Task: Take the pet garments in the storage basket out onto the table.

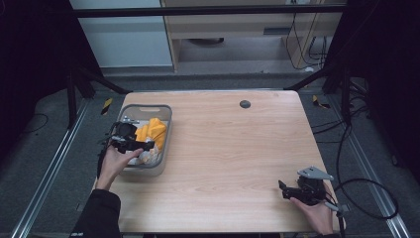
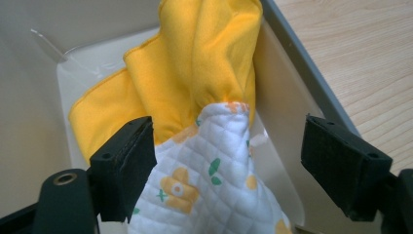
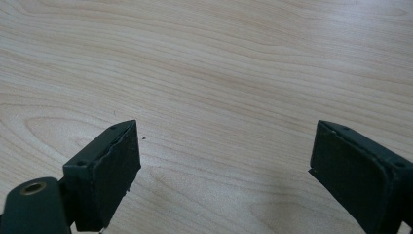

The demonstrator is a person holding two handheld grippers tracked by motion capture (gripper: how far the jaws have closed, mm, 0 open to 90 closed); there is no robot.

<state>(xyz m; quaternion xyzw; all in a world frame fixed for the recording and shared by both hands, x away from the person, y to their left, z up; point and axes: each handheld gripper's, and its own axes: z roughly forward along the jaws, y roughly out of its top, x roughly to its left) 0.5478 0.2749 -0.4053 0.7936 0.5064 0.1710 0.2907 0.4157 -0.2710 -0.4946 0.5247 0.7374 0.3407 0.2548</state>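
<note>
Your left gripper (image 2: 229,161) sits in the grey bin (image 1: 166,130) at the desk's (image 1: 233,148) left edge, fingers (image 2: 127,163) spread wide. The quilted white cloth (image 2: 214,185) with yellow flowers lies between them, brushing the left finger and well clear of the other, so no pinch. Its yellow cloth (image 2: 195,63) part bunches up just beyond the fingertips against the bin wall. The lower end of the cloth is cut off at the frame bottom. In the high view your hand (image 1: 115,162) covers part of the bin and the cloth is hard to make out. Your right gripper (image 3: 224,170) rests at the desk's near right corner, fingers spread over bare wood.
</note>
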